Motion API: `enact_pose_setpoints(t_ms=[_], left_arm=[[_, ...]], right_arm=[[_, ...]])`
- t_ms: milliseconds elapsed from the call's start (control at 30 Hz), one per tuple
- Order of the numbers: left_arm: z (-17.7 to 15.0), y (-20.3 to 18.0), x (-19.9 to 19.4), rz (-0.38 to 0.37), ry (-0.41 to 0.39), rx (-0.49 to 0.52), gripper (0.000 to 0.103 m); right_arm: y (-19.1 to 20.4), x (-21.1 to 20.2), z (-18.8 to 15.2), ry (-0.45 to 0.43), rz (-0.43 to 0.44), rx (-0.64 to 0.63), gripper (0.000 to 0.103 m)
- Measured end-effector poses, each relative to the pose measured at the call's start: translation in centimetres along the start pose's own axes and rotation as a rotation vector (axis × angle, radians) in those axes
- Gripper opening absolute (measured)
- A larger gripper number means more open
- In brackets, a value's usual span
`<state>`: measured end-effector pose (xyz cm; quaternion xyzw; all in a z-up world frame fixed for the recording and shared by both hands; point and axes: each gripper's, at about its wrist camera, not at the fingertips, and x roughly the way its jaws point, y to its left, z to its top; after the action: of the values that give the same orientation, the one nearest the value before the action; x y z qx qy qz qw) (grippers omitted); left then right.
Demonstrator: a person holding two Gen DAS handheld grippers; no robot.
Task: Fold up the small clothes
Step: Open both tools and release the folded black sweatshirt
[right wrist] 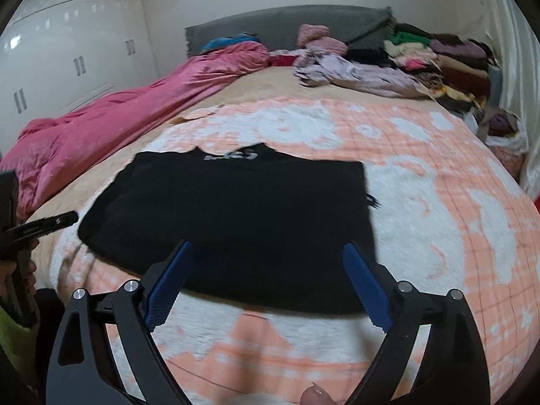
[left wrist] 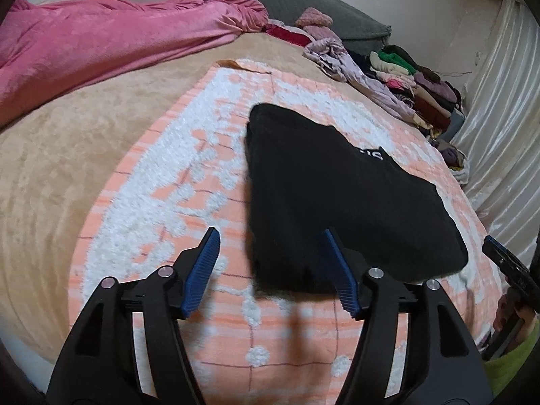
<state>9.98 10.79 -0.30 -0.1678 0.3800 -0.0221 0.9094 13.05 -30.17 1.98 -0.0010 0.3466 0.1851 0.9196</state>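
Observation:
A black garment (left wrist: 341, 195) with white lettering lies folded flat on the orange-and-white blanket (left wrist: 189, 175). My left gripper (left wrist: 270, 238) hovers over the garment's near left corner, jaws apart, nothing between the blue pads (left wrist: 199, 273). In the right wrist view the same black garment (right wrist: 236, 216) lies spread ahead. My right gripper (right wrist: 270, 249) stands wide open above its near edge, holding nothing. The right gripper's tip shows at the far right edge (left wrist: 506, 263) of the left view; the left gripper (right wrist: 40, 226) shows at the left edge of the right view.
A pink duvet (left wrist: 101, 44) runs along the bed's far left. A lilac cloth (right wrist: 354, 71) and stacked folded clothes (right wrist: 449, 64) sit at the back right by a grey headboard (right wrist: 287, 27). White curtains (left wrist: 499, 118) hang right; white wardrobes (right wrist: 67, 50) stand left.

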Motion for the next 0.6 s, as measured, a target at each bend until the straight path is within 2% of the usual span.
enact_pose_setpoints(t_ms=[33, 133, 167, 333, 600], left_arm=[[0.1, 0.1, -0.1, 0.007, -0.005, -0.003, 0.075], [0.4, 0.7, -0.6, 0.027, -0.023, -0.013, 0.077], [0.6, 0.8, -0.7, 0.038, -0.029, -0.013, 0.079], [0.9, 1.4, -1.1, 0.070, -0.041, -0.013, 0.090], [1.4, 3.0, -0.3, 0.114, -0.033, -0.036, 0.093]], right_arm=[[0.7, 0.1, 0.1, -0.001, 0.011, -0.014, 0.090], [3.0, 0.7, 0.4, 0.002, 0.053, -0.059, 0.090], [3.8, 0.9, 0.5, 0.004, 0.064, -0.076, 0.093], [8.0, 2.4, 0.7, 0.005, 0.119, -0.161, 0.094], [13.2, 5.0, 0.9, 0.024, 0.196, -0.266, 0.095]])
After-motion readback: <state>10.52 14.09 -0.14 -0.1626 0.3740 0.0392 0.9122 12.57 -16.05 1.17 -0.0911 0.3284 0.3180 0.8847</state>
